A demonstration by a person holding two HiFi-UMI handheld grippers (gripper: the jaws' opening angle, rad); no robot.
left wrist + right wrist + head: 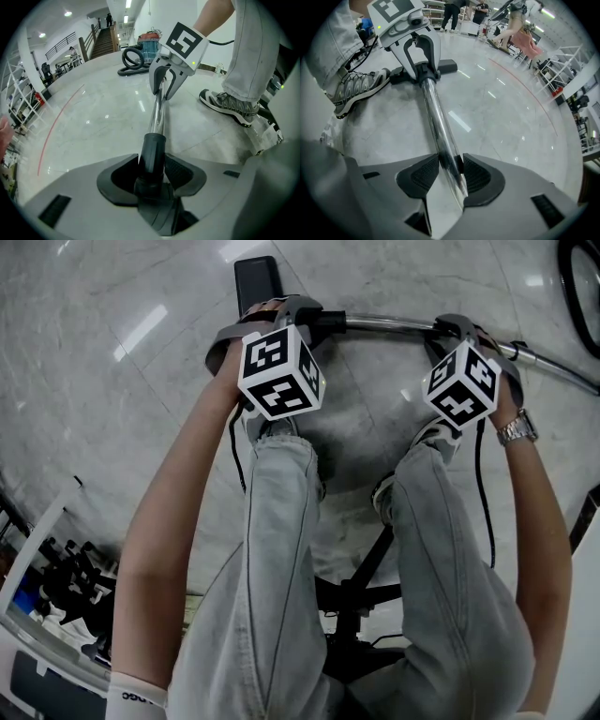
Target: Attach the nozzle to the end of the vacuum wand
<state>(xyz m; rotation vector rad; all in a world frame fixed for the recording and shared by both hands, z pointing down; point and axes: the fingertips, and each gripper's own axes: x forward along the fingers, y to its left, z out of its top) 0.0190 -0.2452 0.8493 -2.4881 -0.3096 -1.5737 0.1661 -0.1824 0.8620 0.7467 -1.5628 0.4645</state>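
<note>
Head view, far left: black nozzle lies flat on the pale marble floor, its near end reaching in under the left gripper. The joint itself is covered there by the gripper body and its marker cube.

Left gripper view shows what the head view hides. The fingers are drawn narrow and clamped on the black cuff at the left end of the wand. A darker piece sits below the cuff, inside the grip; whether the nozzle is fully seated cannot be told. This view alone takes in a vacuum canister with a coiled hose far across the floor.

Middle: the chrome wand runs level, left to right, just beyond the person's two shoes, held clear of the floor by both grippers.

Right: the right gripper sits well along the tube, which carries on past it toward the far right. A wristwatch shows on that arm.

Right gripper view: fingers pinched close on the bare chrome tube. Looking back along it, the nozzle's dark body shows beyond the left gripper, low on the floor. One shoe stands to the side; people stand far off.
</note>
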